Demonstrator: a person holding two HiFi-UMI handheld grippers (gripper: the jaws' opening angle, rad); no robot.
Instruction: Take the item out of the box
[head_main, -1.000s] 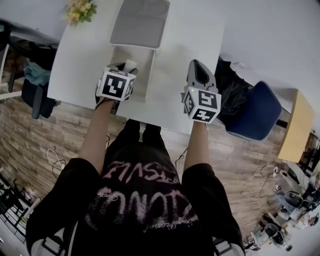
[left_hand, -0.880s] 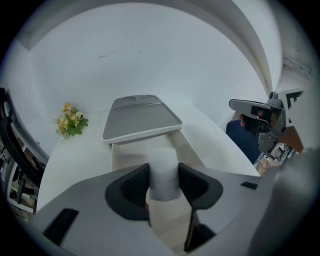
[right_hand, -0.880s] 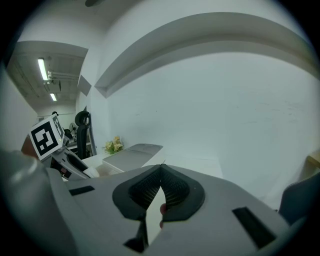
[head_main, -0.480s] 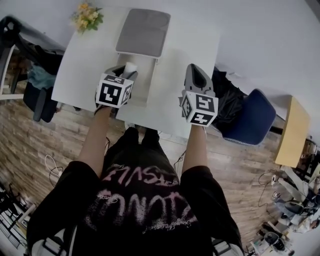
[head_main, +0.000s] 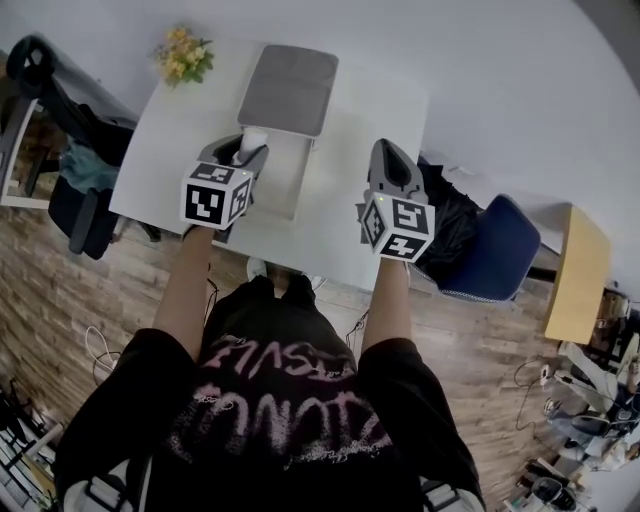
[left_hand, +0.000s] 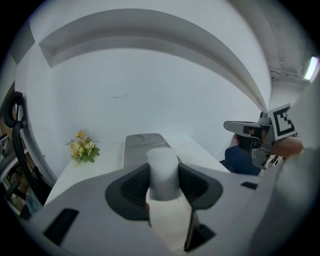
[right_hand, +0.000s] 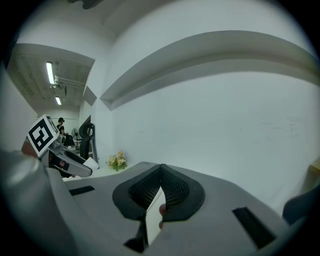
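Note:
An open white box (head_main: 284, 178) lies on the white table (head_main: 340, 215), its grey lid (head_main: 288, 90) folded back toward the wall. My left gripper (head_main: 245, 152) hangs over the box's left edge, shut on a white cylindrical item (head_main: 253, 139). In the left gripper view the item (left_hand: 163, 170) stands upright between the pads of that gripper (left_hand: 164, 186), with the lid (left_hand: 142, 142) beyond it. My right gripper (head_main: 390, 160) hovers right of the box, shut and holding nothing. The right gripper view shows that gripper's (right_hand: 160, 192) pads meeting.
Yellow flowers (head_main: 183, 58) stand at the table's far left corner. A blue chair (head_main: 495, 250) and a black bag (head_main: 440, 215) sit to the right of the table. A dark chair (head_main: 75, 195) is at the left. The floor is wood.
The left gripper with the white item has come up and slightly toward the person, away from the box. The right gripper has also risen a little and stays shut.

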